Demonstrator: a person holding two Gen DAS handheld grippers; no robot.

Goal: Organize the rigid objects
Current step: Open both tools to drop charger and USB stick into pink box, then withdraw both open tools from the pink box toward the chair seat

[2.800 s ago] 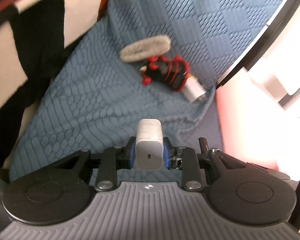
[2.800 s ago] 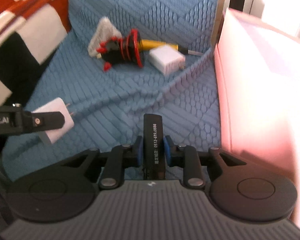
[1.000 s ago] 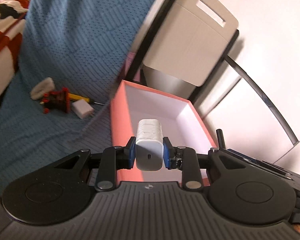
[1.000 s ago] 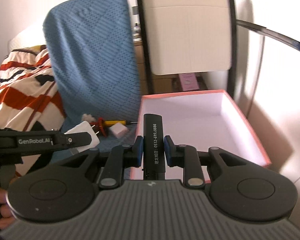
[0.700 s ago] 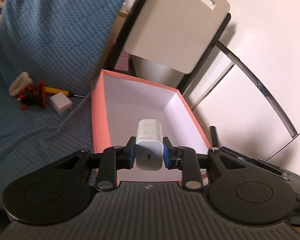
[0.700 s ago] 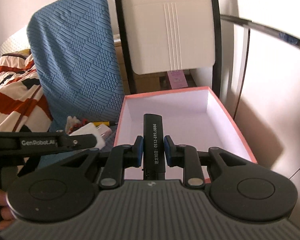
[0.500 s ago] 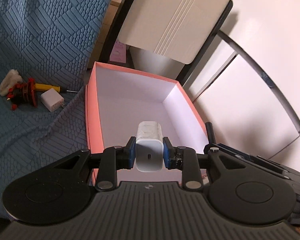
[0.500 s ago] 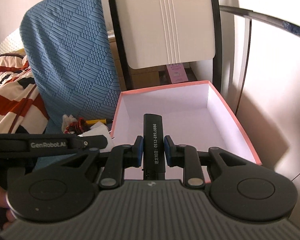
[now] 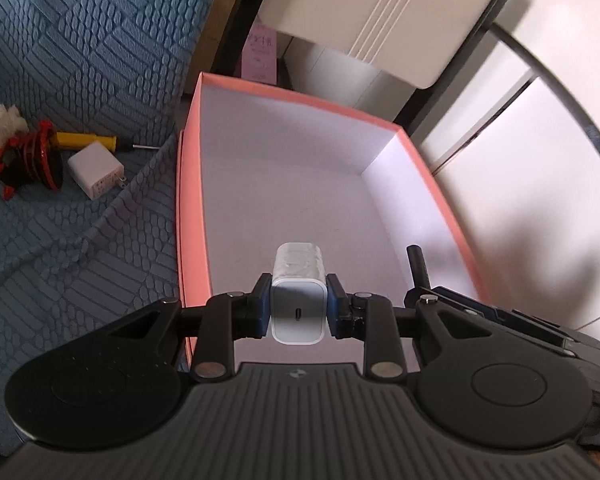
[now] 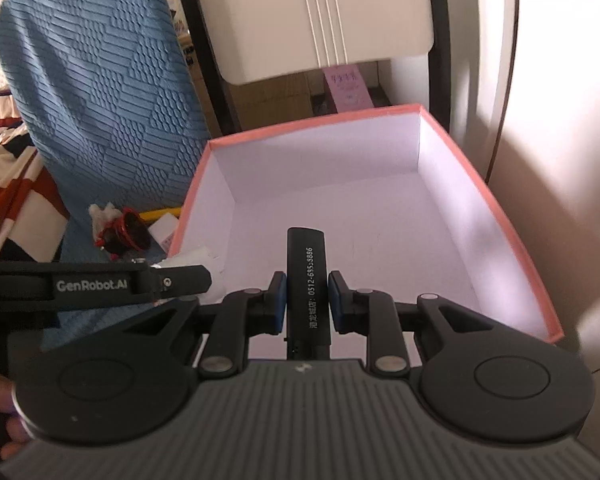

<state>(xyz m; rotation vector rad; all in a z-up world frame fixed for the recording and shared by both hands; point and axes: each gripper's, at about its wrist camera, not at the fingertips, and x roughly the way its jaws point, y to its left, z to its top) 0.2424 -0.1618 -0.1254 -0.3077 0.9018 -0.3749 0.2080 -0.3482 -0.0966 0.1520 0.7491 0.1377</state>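
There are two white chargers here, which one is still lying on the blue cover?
The white charger with metal prongs, lying beside the red and black toy. The other white charger is clamped in the left gripper over the pink box.

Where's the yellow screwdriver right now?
In the left wrist view, the yellow screwdriver lies on the blue textured cover, left of the pink box, behind the loose white charger.
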